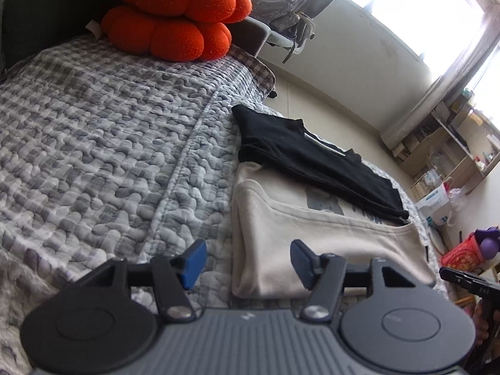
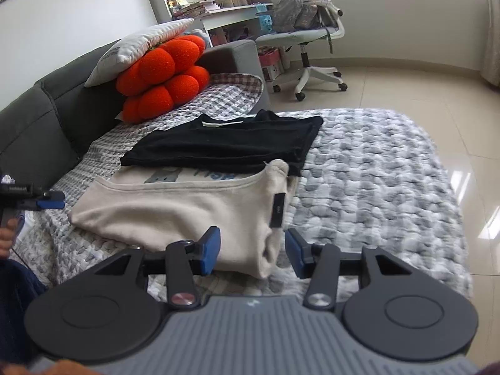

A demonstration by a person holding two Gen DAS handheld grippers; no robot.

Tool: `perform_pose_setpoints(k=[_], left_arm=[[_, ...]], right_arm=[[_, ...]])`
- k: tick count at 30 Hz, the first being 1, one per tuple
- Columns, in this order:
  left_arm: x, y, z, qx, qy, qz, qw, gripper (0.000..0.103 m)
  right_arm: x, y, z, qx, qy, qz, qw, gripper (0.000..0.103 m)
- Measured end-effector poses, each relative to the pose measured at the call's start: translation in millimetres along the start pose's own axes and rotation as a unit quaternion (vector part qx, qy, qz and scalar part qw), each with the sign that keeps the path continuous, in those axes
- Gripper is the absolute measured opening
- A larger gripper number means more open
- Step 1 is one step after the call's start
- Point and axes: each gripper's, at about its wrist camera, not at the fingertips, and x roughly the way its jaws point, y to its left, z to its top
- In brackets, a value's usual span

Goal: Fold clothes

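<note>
Cream top (image 2: pixel 187 215) just ahead, grippers (image 2: pixel 252 251).

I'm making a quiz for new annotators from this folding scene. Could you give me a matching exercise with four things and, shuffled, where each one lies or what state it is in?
Things:
1. black shirt
2. cream shirt
3. orange cushions
4. right gripper

Places or states:
A. stacked at the sofa back
B. open, holding nothing
C. folded, beside the gripper fingers
D. folded, partly overlapping the other garment

Pairs: 1-D, 2-C, 3-A, 4-B
</note>
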Motion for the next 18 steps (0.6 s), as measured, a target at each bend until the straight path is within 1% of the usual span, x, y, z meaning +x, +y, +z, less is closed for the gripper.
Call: perform_pose_setpoints(k=[1,2,3,4,5,7,9,12,16,18], left_arm=[[7,-5,0,0.009,0.006,0.008,0.9999,0.059],[15,-9,0,0.021,0.015,0.015,0.9995,0.053],[23,-12,0,0.031,0.025,0.024,0.9989,0.034],[30,-13,2,0.037,0.034,0.035,0.9981,0.024],[36,-14,3,0.043,0.042,0.047,0.9971,0.017],[42,-13,6,0.052,0.038,0.047,0.9968,0.015],[48,-13,8,0.059,0.039,0.049,0.9963,0.014],[52,-13,9,0.059,0.035,0.047,0.9965,0.014],[47,-9,10,0.049,0.023,0.047,0.9974,0.014],[41,-4,9,0.035,0.018,0.046,0.9982,0.021]], right_arm=[[10,3,0,-0.004,0.016,-0.009,1.0,0.024],[13,4,-1,-0.003,0.02,-0.017,1.0,0.007],[14,5,-2,-0.002,0.023,-0.025,0.999,0.006],[16,6,-3,0.0,0.025,-0.033,0.999,0.005],[8,5,-5,0.016,0.022,-0.036,0.999,0.005],[-11,1,-8,0.054,0.014,-0.04,0.998,0.004],[-25,-1,-15,0.075,0.014,-0.047,0.996,0.004],[-15,6,-21,0.049,0.043,-0.079,0.995,0.004],[1,10,-14,0.04,0.065,-0.087,0.993,0.005],[6,7,-17,0.043,0.079,-0.095,0.991,0.005]])
